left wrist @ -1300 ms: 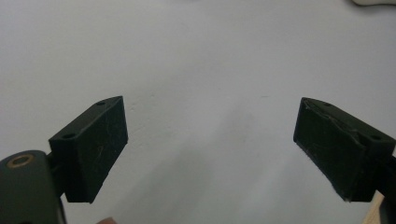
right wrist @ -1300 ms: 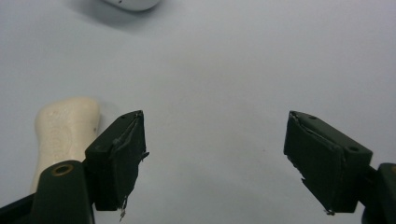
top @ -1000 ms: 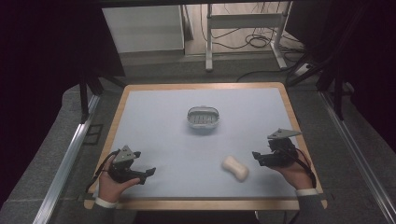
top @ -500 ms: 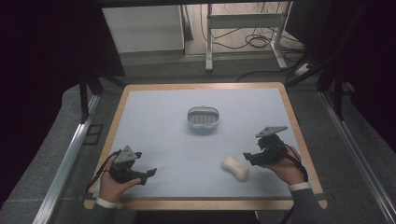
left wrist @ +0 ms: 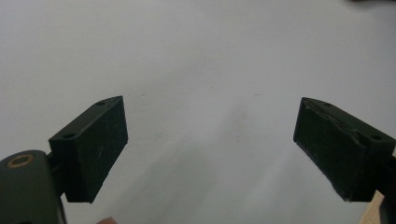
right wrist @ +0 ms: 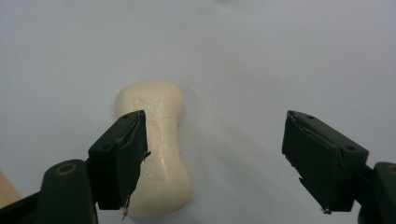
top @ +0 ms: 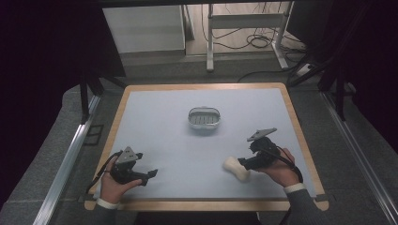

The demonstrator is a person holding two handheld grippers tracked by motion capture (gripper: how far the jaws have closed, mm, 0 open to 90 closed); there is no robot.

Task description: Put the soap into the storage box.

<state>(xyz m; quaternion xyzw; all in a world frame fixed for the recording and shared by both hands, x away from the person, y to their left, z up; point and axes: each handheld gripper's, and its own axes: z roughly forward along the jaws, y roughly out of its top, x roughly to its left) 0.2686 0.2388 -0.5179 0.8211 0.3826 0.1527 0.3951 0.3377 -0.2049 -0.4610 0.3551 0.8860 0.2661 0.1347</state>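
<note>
Cream soap bar [top: 236, 168] near table [top: 159, 117] front edge toward right corner, embossing visible in right gripper view, right gripper [right wrist: 215, 158] fingers spread, left finger overlapping bar, left gripper [left wrist: 210, 144] fingers spread over bare table, metal soap dish [top: 204, 118] at centre.

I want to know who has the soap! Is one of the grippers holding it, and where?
No, nothing is held. The right gripper is open beside the soap, which lies on the table. The left gripper is open too.
</note>
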